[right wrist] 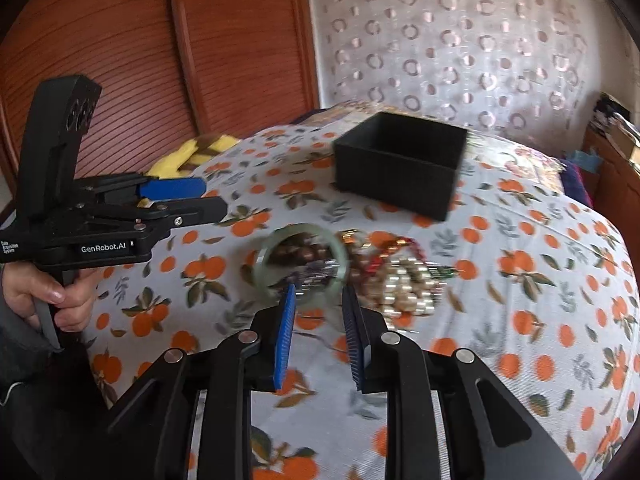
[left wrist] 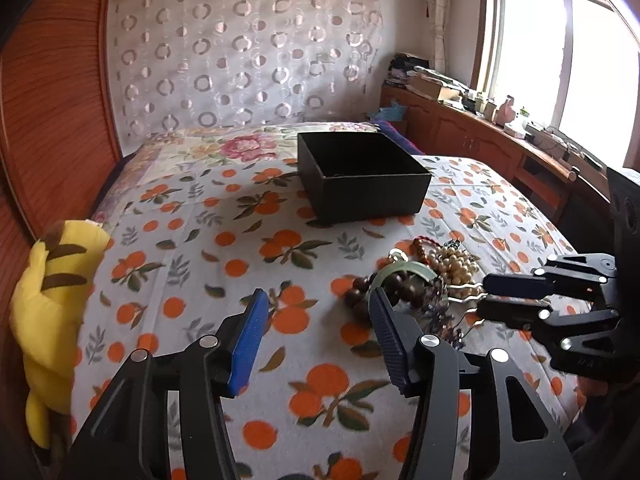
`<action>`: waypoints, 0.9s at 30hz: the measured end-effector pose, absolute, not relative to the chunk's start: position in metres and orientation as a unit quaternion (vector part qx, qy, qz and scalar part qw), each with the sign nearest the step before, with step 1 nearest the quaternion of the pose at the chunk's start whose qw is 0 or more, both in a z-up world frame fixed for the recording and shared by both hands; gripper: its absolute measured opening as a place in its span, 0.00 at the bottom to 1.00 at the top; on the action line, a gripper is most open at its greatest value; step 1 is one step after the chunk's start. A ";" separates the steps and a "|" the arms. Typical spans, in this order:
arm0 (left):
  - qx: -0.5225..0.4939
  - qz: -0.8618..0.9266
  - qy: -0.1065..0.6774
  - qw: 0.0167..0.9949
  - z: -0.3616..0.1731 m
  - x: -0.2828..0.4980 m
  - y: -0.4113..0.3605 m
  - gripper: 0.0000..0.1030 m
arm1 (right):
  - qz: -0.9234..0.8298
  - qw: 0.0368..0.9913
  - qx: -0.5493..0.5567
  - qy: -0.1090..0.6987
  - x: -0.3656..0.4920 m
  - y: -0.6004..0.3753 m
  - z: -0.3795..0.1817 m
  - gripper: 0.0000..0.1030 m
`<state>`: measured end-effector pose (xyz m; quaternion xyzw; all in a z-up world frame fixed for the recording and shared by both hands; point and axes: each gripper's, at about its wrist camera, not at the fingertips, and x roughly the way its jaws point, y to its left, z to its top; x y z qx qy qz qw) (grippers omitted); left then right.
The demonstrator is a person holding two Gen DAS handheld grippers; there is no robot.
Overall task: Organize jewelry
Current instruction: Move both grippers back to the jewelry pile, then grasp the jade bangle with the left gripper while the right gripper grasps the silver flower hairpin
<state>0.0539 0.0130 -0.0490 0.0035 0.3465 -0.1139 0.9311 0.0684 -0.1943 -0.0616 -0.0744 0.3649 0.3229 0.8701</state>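
Observation:
A pile of jewelry lies on the orange-print bedsheet: a pale green bangle (right wrist: 300, 268), dark brown beads (left wrist: 394, 286), cream pearl strands (left wrist: 454, 264) and red beads. An open, empty black box (left wrist: 360, 176) sits behind it, also in the right wrist view (right wrist: 400, 164). My left gripper (left wrist: 318, 304) is open and empty just left of the pile; it shows in the right wrist view (right wrist: 212, 196). My right gripper (right wrist: 318, 294) is open, its blue fingertips at the near rim of the bangle; the left wrist view (left wrist: 482, 294) shows it entering from the right, low over the pile.
A yellow striped plush toy (left wrist: 52, 308) lies at the bed's left edge. A wooden wardrobe (right wrist: 160, 60) stands on the left, a patterned curtain behind the bed. A wooden cabinet (left wrist: 480, 132) with clutter runs under the window on the right.

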 end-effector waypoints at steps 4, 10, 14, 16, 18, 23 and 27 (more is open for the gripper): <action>-0.003 -0.110 0.346 0.932 -0.050 0.048 0.020 0.49 | 0.333 0.861 -0.092 0.374 0.068 -0.177 -0.066 0.25; -0.011 -0.111 0.343 0.933 -0.050 0.043 0.026 0.49 | 0.325 0.853 -0.129 0.389 0.070 -0.161 -0.073 0.25; -0.013 -0.112 0.341 0.933 -0.050 0.042 0.027 0.49 | 0.319 0.850 -0.159 0.388 0.070 -0.153 -0.077 0.28; -0.014 -0.113 0.341 0.933 -0.050 0.042 0.027 0.49 | 0.317 0.849 -0.169 0.387 0.070 -0.149 -0.078 0.33; -0.013 -0.113 0.342 0.933 -0.050 0.042 0.026 0.49 | 0.314 0.850 -0.182 0.382 0.069 -0.147 -0.079 0.35; -0.013 -0.114 0.342 0.933 -0.049 0.041 0.024 0.49 | 0.303 0.854 -0.209 0.368 0.065 -0.144 -0.081 0.29; -0.012 -0.116 0.344 0.932 -0.050 0.040 0.019 0.49 | 0.308 0.856 -0.197 0.367 0.065 -0.150 -0.078 0.26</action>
